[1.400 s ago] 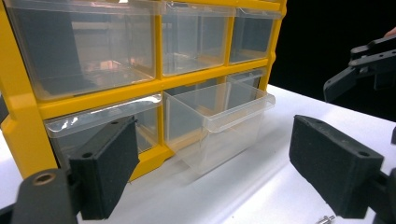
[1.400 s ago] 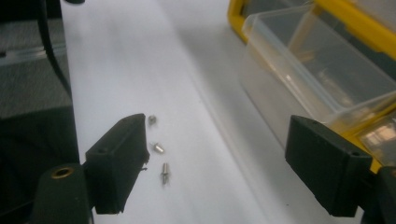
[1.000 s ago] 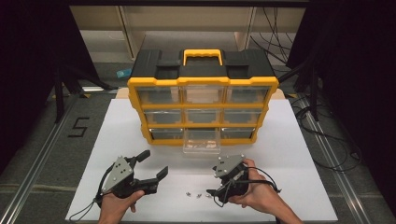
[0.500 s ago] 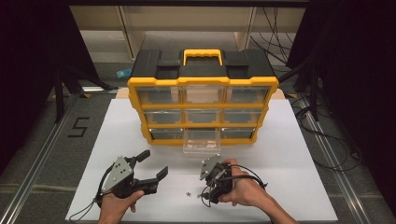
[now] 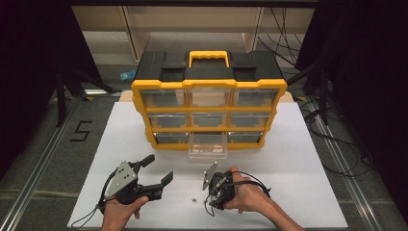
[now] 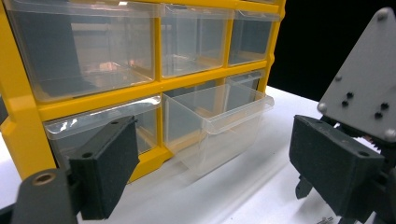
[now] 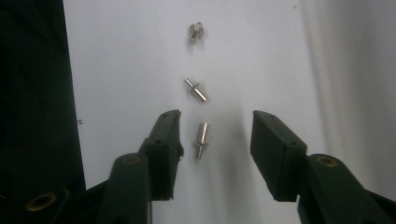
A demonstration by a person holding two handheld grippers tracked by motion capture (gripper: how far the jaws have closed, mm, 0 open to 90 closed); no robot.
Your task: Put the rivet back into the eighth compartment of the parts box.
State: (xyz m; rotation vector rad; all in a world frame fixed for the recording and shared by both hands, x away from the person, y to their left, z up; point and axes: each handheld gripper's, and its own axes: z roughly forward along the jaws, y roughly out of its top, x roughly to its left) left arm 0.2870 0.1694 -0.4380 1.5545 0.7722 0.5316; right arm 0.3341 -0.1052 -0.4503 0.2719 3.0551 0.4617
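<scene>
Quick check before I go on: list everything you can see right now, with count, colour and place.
Yellow and black plastic drawer organiser: one, stands at the back of the board, nine clear drawers.
Clear plastic drawer: one, bottom middle, pulled out.
Small silver metal pins: three, in a row on the board; the nearest lies between the right jaws, untouched.
White board: one, covers the table.
Black digit 5: one, on the grey surface left of the board.
Black cables: several, on the floor at the right.
Left hand-held gripper: black, jaws open and empty, front left.
Right hand-held gripper: black, jaws have just been closing around the nearest pin, pads not yet on it.
</scene>
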